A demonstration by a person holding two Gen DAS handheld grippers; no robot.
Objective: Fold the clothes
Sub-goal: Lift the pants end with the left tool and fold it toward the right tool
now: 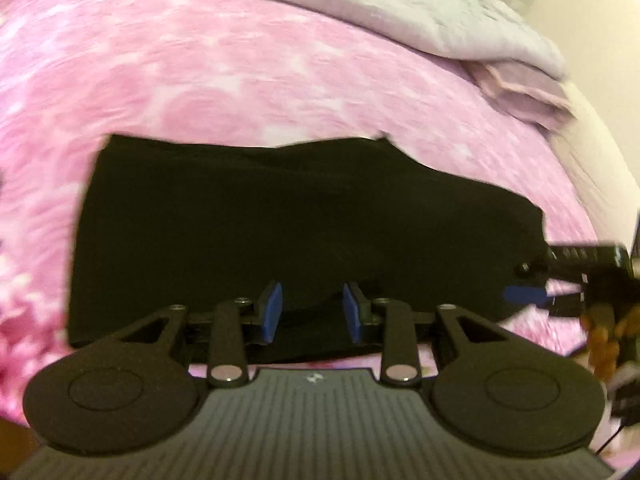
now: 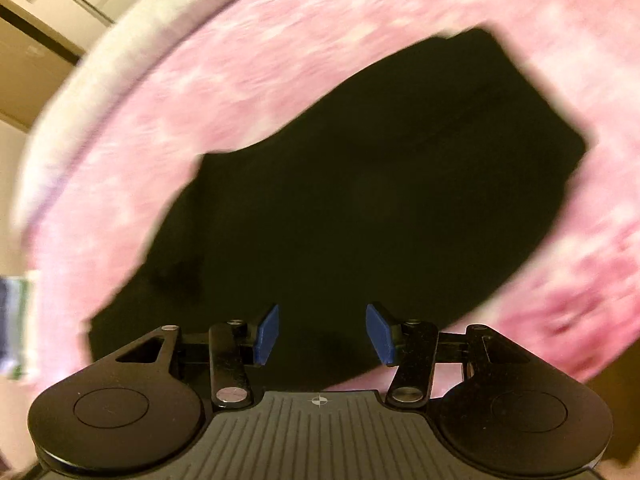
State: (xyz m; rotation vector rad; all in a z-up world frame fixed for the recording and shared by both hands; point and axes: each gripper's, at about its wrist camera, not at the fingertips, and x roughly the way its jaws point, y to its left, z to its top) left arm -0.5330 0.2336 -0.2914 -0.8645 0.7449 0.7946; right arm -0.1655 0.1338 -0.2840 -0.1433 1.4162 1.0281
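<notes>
A black folded garment (image 1: 288,224) lies flat on a pink mottled bedspread (image 1: 224,72). It also shows in the right wrist view (image 2: 360,208), blurred by motion. My left gripper (image 1: 312,312) is open over the garment's near edge, with nothing between its blue pads. My right gripper (image 2: 322,334) is open and empty over the garment's near edge. The right gripper also shows at the right edge of the left wrist view (image 1: 552,284), beside the garment's right end.
A pale lilac blanket (image 1: 440,20) is bunched along the far side of the bed. A cream wall and the bed's edge (image 1: 592,152) lie to the right. Cream furniture (image 2: 36,40) stands beyond the bed in the right wrist view.
</notes>
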